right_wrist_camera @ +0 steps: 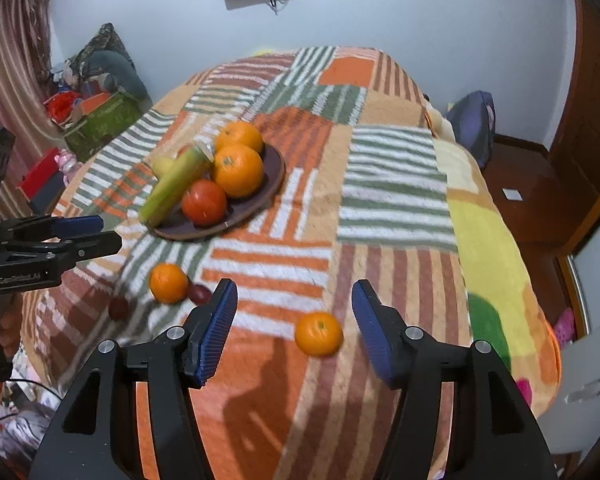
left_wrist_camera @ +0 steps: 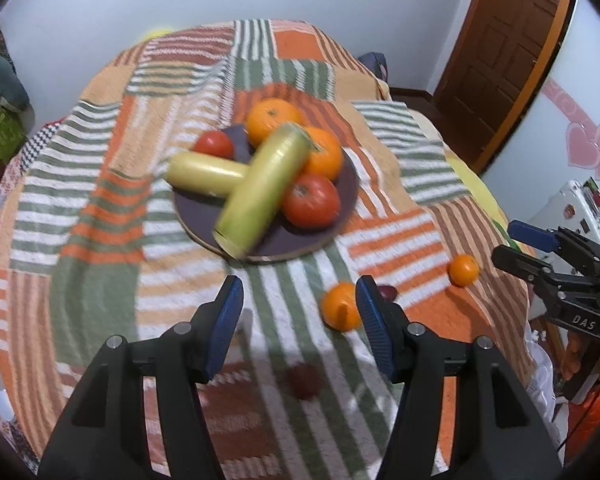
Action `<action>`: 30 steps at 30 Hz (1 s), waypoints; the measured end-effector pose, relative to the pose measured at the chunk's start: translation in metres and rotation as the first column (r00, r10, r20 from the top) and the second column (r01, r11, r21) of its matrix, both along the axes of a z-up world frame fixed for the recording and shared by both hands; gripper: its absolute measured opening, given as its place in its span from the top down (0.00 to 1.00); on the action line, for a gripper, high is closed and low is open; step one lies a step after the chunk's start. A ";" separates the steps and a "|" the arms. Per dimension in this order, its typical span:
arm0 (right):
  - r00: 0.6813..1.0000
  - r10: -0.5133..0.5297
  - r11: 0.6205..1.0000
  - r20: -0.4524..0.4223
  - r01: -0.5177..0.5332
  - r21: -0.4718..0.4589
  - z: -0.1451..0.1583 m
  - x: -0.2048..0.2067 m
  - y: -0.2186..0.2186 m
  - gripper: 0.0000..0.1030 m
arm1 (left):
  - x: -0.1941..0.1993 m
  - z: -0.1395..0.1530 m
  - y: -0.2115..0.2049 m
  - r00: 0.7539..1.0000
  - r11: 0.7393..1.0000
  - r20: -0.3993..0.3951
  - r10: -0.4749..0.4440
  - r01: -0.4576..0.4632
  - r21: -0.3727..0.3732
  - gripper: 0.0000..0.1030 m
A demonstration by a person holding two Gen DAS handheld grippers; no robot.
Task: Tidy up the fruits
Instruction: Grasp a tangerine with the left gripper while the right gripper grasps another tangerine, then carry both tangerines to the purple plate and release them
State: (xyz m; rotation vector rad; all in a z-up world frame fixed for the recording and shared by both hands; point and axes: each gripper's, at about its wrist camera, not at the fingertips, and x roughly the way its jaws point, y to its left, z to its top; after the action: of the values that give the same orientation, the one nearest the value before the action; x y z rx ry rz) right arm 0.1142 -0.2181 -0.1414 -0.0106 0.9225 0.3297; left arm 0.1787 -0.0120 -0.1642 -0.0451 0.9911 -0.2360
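Both of your tools are released and hold nothing: the left tool [left_wrist_camera: 300, 308] hangs over the striped blanket [left_wrist_camera: 100, 208] with only cloth between its blue pads, and the right tool [right_wrist_camera: 294, 312] is just as spread.

The dark plate [left_wrist_camera: 340, 224] sits near the middle of the blanket-covered surface, which could be a worktop or a bed; the cloth hides it. The plate carries two large oranges [left_wrist_camera: 274, 120], two tomatoes [left_wrist_camera: 311, 200] and two yellow-green, cylinder-shaped vegetables [left_wrist_camera: 260, 192], one lying across the other.

Three fruits lie loose on the blanket, apart from the plate. One small orange [right_wrist_camera: 319, 333] sits between your right tool's fingers in view, untouched. A second small orange [right_wrist_camera: 168, 282] lies just beside your left tool's right finger, touching a small dark red fruit [right_wrist_camera: 200, 294]. Another dark, blurred fruit [left_wrist_camera: 304, 380] lies nearer you; you cannot tell its kind.
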 end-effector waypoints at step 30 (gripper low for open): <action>0.996 -0.016 0.999 -0.093 0.019 0.030 -0.053 0.001 -0.010 0.69 | 0.020 -0.052 -0.040 0.991 0.998 -0.120 -0.059 0.058 -0.013 0.63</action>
State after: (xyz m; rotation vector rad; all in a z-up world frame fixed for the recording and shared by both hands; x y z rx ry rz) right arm 0.1148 -0.2284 -0.1943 0.0415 1.0090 0.3299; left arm 0.1991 -0.0521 -0.2164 -0.0391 1.1119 -0.2940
